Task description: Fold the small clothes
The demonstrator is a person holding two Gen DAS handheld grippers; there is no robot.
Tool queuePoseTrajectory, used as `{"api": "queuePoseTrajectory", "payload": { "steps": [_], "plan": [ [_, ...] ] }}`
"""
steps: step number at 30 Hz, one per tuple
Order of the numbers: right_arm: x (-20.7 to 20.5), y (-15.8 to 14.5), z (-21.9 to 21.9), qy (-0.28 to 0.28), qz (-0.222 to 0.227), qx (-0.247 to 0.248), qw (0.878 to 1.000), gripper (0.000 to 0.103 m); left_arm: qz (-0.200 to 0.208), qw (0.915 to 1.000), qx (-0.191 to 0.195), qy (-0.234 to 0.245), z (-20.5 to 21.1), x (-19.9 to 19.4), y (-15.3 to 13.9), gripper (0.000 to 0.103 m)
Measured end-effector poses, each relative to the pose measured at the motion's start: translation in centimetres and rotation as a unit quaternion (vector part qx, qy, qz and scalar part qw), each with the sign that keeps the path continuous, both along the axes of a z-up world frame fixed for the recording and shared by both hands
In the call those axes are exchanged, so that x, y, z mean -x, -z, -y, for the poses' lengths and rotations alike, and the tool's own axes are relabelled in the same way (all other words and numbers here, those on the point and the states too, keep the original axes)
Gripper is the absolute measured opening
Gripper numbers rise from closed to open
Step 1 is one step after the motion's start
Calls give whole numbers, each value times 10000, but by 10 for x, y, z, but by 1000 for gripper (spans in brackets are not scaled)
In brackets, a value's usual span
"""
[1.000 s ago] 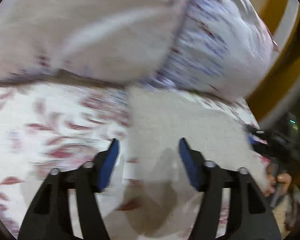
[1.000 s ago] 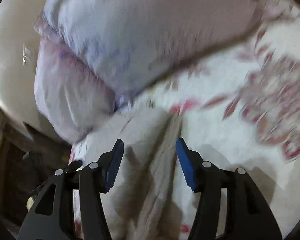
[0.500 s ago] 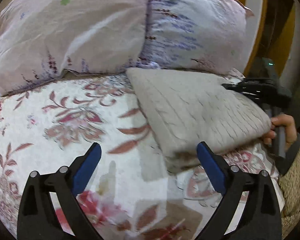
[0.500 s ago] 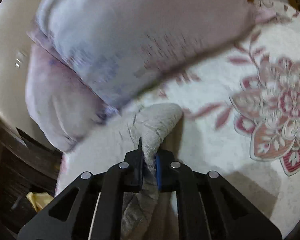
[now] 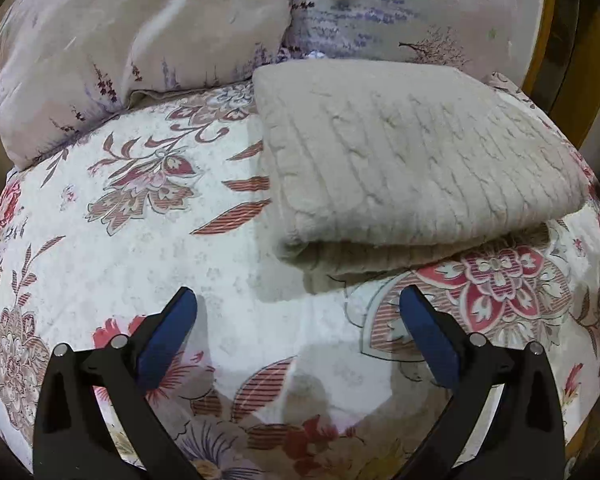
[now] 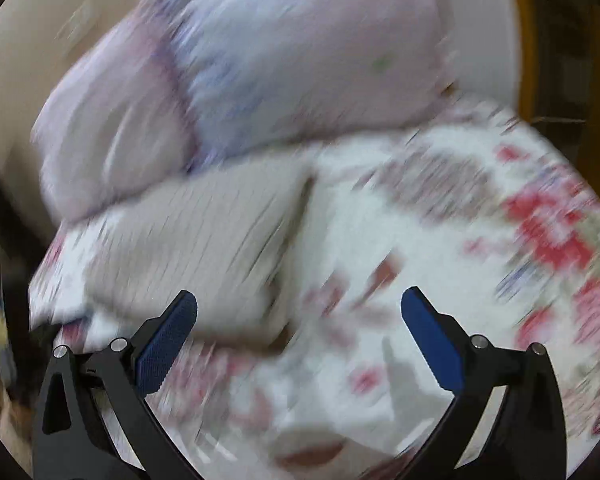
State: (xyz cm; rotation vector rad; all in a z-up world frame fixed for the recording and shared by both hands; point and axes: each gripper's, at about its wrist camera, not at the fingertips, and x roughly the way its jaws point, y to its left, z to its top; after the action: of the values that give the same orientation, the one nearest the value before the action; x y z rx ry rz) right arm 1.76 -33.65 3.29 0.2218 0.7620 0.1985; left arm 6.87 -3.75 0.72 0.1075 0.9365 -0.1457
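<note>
Left wrist view looks across a floral bedspread (image 5: 148, 264) toward one folded beige knit garment (image 5: 412, 160), which lies flat on the far right part of the bed with its far edge close up against the pillows. It sits there as a tidy rectangle, thick doubled edge facing near, which suggests the fold is finished and the piece has been parked toward the head of the bed to keep the nearer cloth free for work. The left gripper (image 5: 298, 334) hangs over bare bedspread, near the garment's near edge but apart from it, fingers spread wide and holding nothing. In the right wrist view everything is smeared by motion blur, yet the same garment (image 6: 188, 240) shows to the left of centre, and the right gripper (image 6: 300, 334) is likewise spread wide and empty, its left finger (image 6: 164, 344) overlapping the garment's near edge in the picture; whether it touches cannot be told. Both being wide and clear of the cloth reads, as a judgement, as a release after placing. Counted: one garment, two pillows side by side at the far end, a pinkish one (image 5: 140, 40) on the left and one with lavender print (image 5: 400, 12) on the right, and two grippers. No other clothes are visible.
</note>
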Motion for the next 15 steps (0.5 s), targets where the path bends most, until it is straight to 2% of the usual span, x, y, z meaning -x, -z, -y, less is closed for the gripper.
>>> {"api": "queuePoseTrajectory", "payload": {
  "steps": [5, 8, 15],
  "plan": [
    [-11, 32, -58, -236, -587, 809, 9947, 102, -31, 10000, 48, 10, -3, 3, 0, 101],
    [-16, 39, -75, 1, -686, 1323, 9888, 102, -39, 10000, 64, 10, -4, 4, 0, 101],
    [-19, 38, -66, 91, -698, 1234, 9899, 102, -37, 10000, 67, 12, -4, 4, 0, 101]
  ]
}}
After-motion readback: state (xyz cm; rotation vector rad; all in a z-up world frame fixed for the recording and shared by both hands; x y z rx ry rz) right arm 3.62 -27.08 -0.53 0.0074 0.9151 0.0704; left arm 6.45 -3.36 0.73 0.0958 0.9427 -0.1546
